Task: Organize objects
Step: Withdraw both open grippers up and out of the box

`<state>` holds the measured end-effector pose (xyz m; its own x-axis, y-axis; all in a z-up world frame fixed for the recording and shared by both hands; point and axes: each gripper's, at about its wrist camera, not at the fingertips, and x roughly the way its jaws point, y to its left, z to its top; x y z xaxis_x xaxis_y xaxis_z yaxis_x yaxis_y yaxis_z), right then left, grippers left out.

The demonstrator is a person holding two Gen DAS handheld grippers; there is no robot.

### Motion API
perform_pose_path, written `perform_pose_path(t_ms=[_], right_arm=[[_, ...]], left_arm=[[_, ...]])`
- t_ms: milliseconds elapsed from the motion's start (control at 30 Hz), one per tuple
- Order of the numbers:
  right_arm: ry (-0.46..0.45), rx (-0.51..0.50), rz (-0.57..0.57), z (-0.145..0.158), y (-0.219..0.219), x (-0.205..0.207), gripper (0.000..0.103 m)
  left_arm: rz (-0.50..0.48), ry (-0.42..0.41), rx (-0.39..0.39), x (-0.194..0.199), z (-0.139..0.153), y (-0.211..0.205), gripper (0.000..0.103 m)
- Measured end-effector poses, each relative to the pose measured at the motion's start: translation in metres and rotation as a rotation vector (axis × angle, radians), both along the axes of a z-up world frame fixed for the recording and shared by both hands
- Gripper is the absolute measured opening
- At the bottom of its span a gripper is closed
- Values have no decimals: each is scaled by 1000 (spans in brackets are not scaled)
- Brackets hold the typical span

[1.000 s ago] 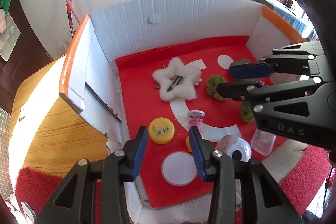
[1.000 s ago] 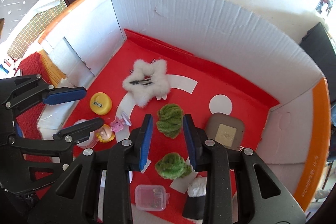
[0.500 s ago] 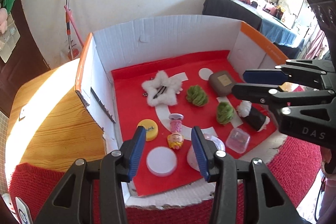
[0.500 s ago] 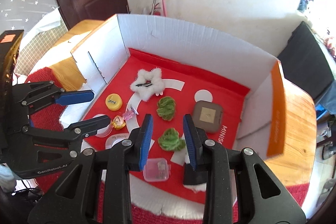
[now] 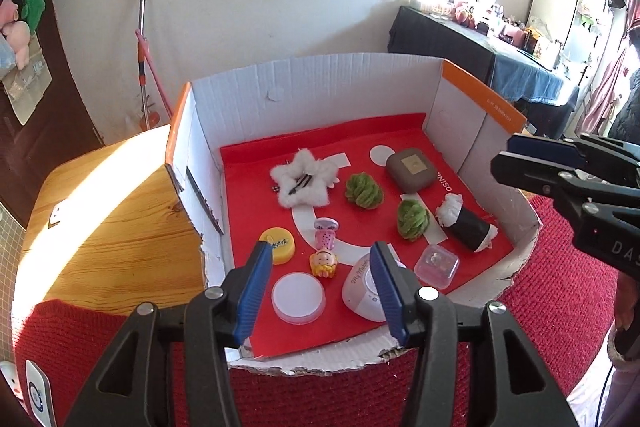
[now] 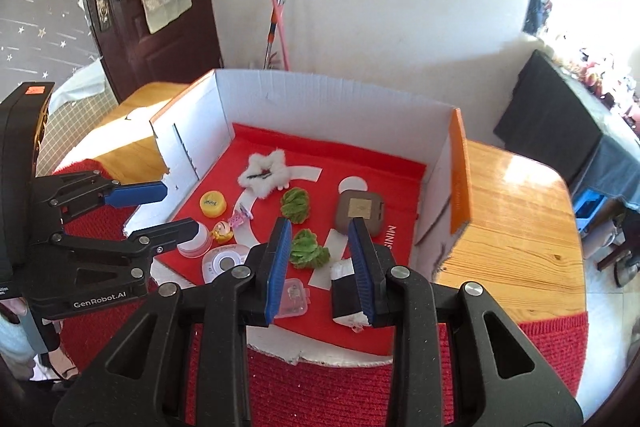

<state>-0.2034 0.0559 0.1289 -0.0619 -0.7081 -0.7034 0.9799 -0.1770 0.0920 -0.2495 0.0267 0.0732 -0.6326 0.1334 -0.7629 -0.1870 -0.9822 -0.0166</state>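
We hold left gripper (image 5: 320, 281) and right gripper (image 6: 320, 259) above box (image 5: 320, 87), jaws just opening, both empty. Items lie on red floor. Risk: green tuft (image 6: 308, 249) at 12 o'clock, sushi roll (image 6: 346, 291) at 4 crowd; descending fingers nudge neighbours.

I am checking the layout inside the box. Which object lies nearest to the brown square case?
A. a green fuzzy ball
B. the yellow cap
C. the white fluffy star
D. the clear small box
A: a green fuzzy ball lies just beside the brown square case; the others lie farther off.
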Motion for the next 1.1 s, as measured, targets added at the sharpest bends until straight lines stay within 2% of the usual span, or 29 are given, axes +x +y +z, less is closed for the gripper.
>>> perform_pose_path(t_ms=[33, 67, 167, 267, 333, 400, 467, 533, 667, 800, 1100], right_arm=[[2, -18, -13, 1, 4, 0, 51], [4, -38, -23, 2, 9, 0, 57], [31, -79, -49, 4, 17, 2, 59], [40, -122, -92, 1, 26, 0, 61], [33, -146, -116, -2, 29, -1, 69], [33, -168, -137, -7, 33, -2, 71], [44, -191, -156, -14, 33, 0, 73], [45, -213, -180, -21, 36, 0, 82], [66, -232, -204, -38, 35, 4, 83], [61, -211, -219, -55, 28, 6, 84], [56, -197, -244, -71, 21, 4, 86]], left_arm=[[2, 10, -1, 6, 0, -9, 58], [7, 21, -1, 6, 1, -5, 58], [24, 48, 4, 15, 0, -14, 59], [46, 90, 6, 21, 0, -16, 67], [62, 115, 7, 26, -1, -18, 69], [74, 134, 17, 27, -2, -16, 74], [82, 153, 27, 45, -4, -42, 79], [97, 183, 26, 50, -7, -45, 82], [124, 238, 21, 68, -13, -64, 91], [131, 269, 5, 71, -21, -59, 97], [191, 249, 0, 68, -41, -65, 99]])
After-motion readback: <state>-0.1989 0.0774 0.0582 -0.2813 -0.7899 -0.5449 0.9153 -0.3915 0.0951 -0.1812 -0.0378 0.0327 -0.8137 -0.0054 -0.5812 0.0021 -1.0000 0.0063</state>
